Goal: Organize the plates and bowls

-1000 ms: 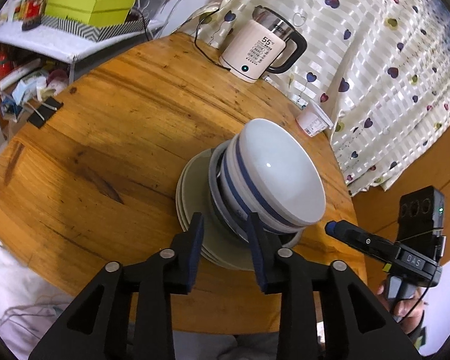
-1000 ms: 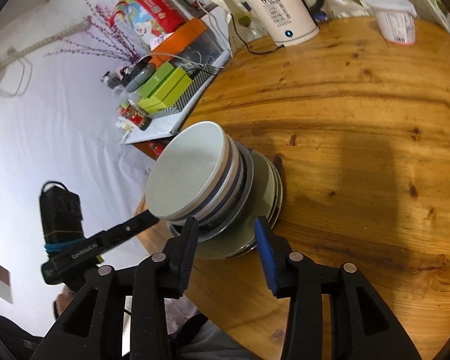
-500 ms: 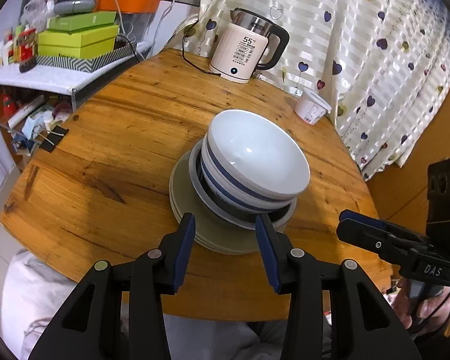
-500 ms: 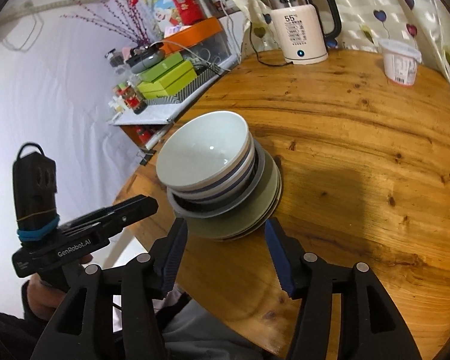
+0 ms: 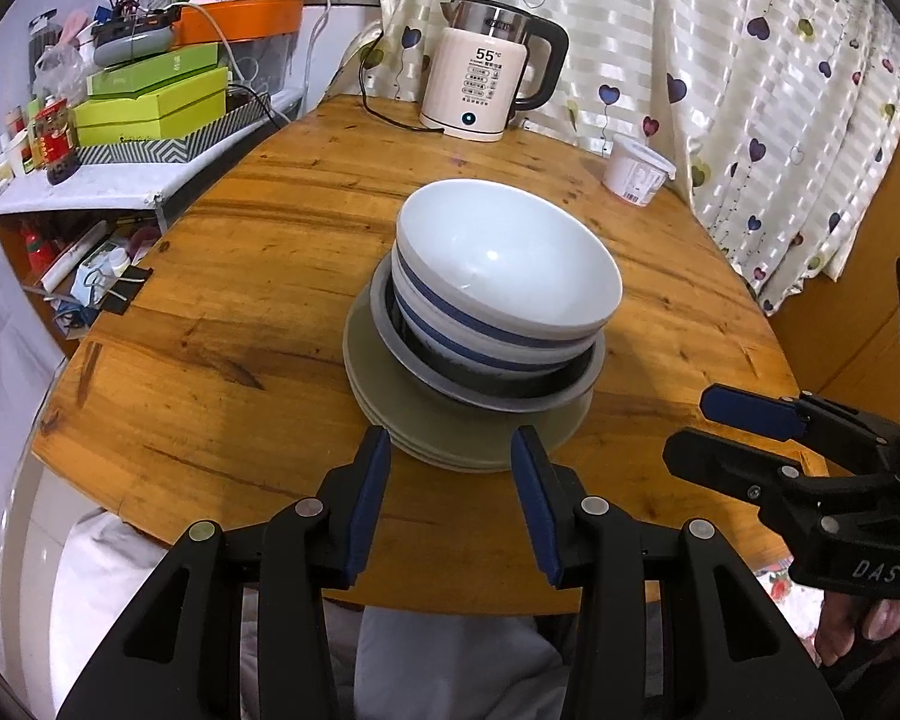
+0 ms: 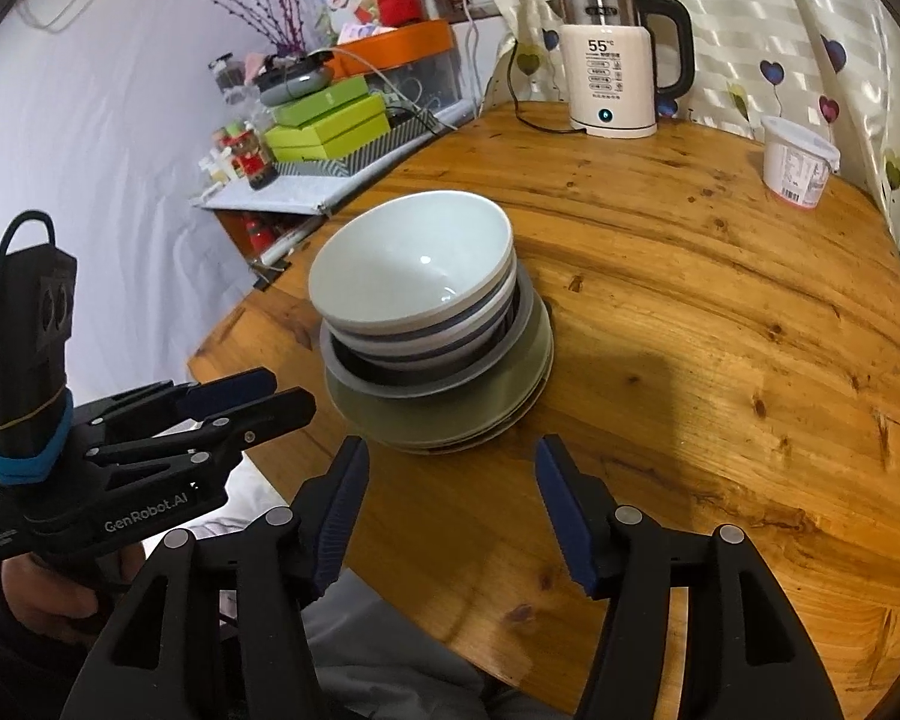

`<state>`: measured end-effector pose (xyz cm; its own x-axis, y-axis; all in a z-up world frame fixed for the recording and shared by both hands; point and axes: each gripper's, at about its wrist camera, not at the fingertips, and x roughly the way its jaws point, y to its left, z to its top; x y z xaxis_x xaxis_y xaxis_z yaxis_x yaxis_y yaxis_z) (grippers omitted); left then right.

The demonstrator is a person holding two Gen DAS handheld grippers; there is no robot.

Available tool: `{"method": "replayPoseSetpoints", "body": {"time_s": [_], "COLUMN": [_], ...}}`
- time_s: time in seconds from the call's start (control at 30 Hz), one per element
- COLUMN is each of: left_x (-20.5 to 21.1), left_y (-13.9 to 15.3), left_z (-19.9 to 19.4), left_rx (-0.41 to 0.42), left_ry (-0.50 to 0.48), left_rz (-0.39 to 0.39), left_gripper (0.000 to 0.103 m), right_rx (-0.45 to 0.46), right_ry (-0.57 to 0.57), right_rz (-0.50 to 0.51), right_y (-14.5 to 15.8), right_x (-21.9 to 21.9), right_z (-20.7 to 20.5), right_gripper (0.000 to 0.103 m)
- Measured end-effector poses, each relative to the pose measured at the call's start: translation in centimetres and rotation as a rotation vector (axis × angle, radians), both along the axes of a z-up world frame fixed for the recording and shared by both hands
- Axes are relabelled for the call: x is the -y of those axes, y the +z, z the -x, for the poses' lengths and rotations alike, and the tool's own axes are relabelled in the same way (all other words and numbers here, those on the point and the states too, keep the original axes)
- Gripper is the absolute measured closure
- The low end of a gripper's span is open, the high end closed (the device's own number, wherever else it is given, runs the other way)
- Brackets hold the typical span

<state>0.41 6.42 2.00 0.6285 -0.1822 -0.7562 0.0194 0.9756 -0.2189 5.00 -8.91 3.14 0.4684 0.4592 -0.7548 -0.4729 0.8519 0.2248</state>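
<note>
Near the front edge of the round wooden table (image 5: 270, 276) stands one stack. White bowls with blue bands (image 5: 498, 264) nest on top, in a grey dish (image 5: 390, 324), over a few pale green plates (image 5: 378, 396). The right wrist view shows the same bowls (image 6: 414, 264) and plates (image 6: 510, 384). My left gripper (image 5: 450, 444) is open just short of the plates' near rim, touching nothing. My right gripper (image 6: 453, 450) is a little back from the stack, its jaws opening with nothing between them. Each gripper also shows in the other's view, the right gripper (image 5: 714, 420) and the left gripper (image 6: 270, 396).
A cream electric kettle (image 5: 480, 90) with its cord stands at the table's far edge, and a white tub (image 5: 636, 171) is to its right. A cluttered shelf with green boxes (image 5: 150, 102) lies left of the table. A heart-patterned curtain (image 5: 750, 60) hangs behind.
Both grippers have pulled back from the stack's rim and their jaws have widened. Both views have rolled towards level. The stack has stayed put.
</note>
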Motion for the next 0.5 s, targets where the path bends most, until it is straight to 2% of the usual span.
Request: {"method": "replayPoseSetpoints", "body": {"time_s": [0.3,0.5], "left_x": [0.13,0.55], "left_y": [-0.23,-0.55], "left_z": [-0.07,-0.31], "left_rx": [-0.004,-0.015], "left_ry": [0.027,0.048], "left_rz": [-0.03,-0.095], "left_gripper": [0.06,0.06], "right_rx": [-0.003,-0.016], "right_ry": [0.011,0.015], "right_rz": [0.014,0.018], "right_y": [-0.41,-0.79], "right_x": [-0.37,-0.46], "right_z": [0.19,-0.02], "right_gripper": [0.042,0.042]}}
